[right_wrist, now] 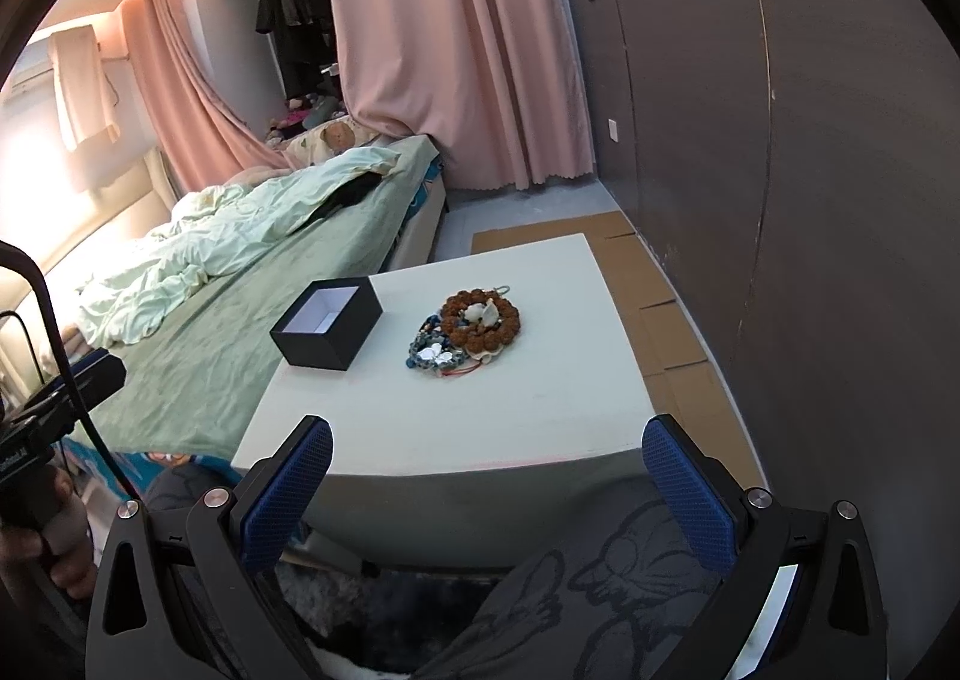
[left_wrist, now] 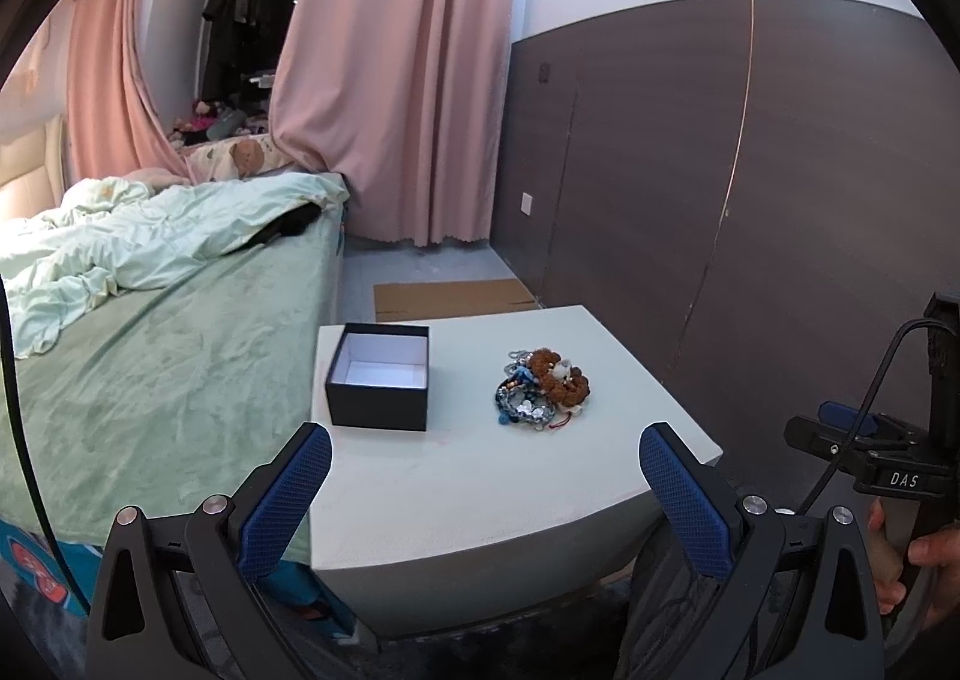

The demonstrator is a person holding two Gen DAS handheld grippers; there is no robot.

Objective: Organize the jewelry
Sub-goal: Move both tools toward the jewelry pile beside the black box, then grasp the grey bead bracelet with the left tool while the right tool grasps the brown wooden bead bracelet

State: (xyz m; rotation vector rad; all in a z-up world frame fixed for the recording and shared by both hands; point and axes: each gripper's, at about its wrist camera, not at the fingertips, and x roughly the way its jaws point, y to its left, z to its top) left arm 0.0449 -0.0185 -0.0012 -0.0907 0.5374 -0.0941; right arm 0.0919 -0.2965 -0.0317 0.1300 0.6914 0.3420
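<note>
One box (left_wrist: 378,386), one jewelry heap (left_wrist: 543,389), two gaping tools (left_wrist: 486,491).

Pink curtains (left_wrist: 396,80) hanging beside dark panelled wall (left_wrist: 750,170); green bed (left_wrist: 150,332) lying left; cardboard (right_wrist: 654,284) covering floor.

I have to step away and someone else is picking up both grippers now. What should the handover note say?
Left gripper: open, empty, held short of the table's near edge.
Right gripper: open, empty, likewise held back.
Black box: lid off, empty, on the white table, bed side.
Jewelry pile: tangled bracelets and beads, beside the box, not touching it.
Done: nothing yet.
Left: move every piece into the box.
</note>
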